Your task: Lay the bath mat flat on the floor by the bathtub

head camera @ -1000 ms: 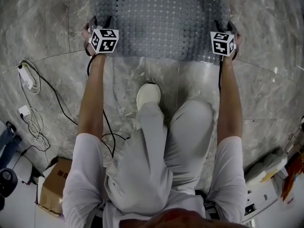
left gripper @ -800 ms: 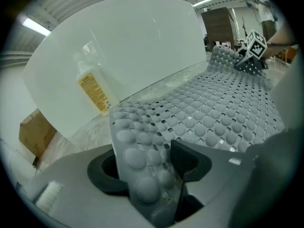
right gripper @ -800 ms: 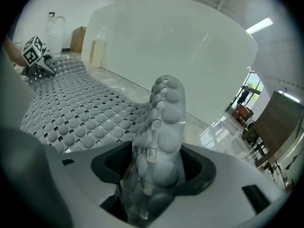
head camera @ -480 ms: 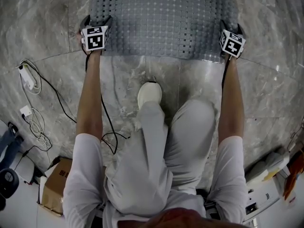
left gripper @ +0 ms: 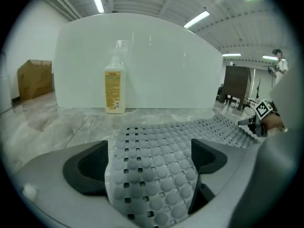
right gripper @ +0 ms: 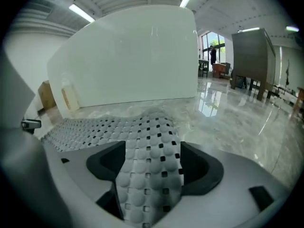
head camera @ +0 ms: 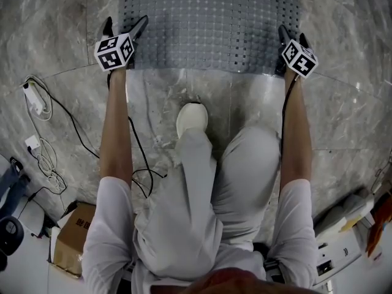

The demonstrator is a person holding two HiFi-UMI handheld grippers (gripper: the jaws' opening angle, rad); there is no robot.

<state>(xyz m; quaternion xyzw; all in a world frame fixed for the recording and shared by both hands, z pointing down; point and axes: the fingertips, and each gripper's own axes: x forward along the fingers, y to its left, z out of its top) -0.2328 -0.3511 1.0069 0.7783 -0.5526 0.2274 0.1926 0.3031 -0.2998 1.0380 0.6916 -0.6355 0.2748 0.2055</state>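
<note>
**Grey mat let go at both near corners**

Grey studded rubber, the bath mat (head camera: 208, 26) stretches between the two grippers and runs ahead of them towards the white bathtub (left gripper: 142, 61), whose wall rises just past the mat's far edge. A second ago both grippers pinched its near corners and the near edge bellied towards the person. Since then the jaws of both have been opening and the wrists have rolled.

The left gripper (head camera: 125, 24) now stands spread wide, with the mat's corner lying humped between its jaws rather than clamped. The right gripper (head camera: 293, 37) is spread the same way, a curl of mat loose in its gap. The near edge now runs straighter across the marble floor (head camera: 55, 35).

To my eye the laying is nearly done. Most of the mat looks flat, but each corner rides up over a lower jaw, so it will only settle once the grippers draw back.

Behind the grippers there is open floor. The person's shoe (head camera: 192, 120) stands back between them, near the mat's edge but apart from it. Ahead of the left gripper a yellow-labelled bottle (left gripper: 115, 91) stands at the tub wall beyond the mat. Outward of the left gripper and further back, a cable (head camera: 73, 127) trails across the floor, clear of any pull-back.
</note>
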